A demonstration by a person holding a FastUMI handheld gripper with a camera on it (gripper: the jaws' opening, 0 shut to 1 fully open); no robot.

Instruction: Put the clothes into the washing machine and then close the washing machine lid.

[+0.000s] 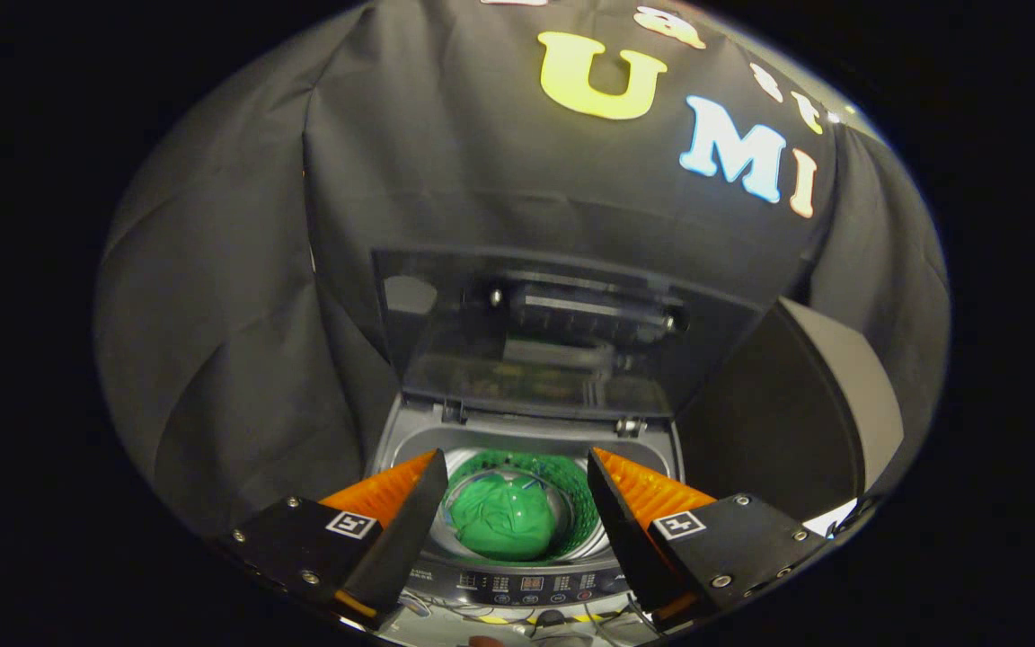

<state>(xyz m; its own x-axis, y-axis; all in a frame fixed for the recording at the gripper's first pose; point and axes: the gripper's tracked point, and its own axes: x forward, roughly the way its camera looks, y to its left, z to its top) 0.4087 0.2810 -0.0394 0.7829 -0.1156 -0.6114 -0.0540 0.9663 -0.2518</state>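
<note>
Hovering wide and empty, the gripper (513, 503) frames green clothes (501, 519) in the drum; the upright lid (553, 332) looks glassy, so fingers might slip closing it.

The gripper view looks forward and down from close above the front edge of the washing machine (526, 431), over its control panel (531, 584) into the drum, toward the upright lid (562, 323) and the booth's wall.
</note>
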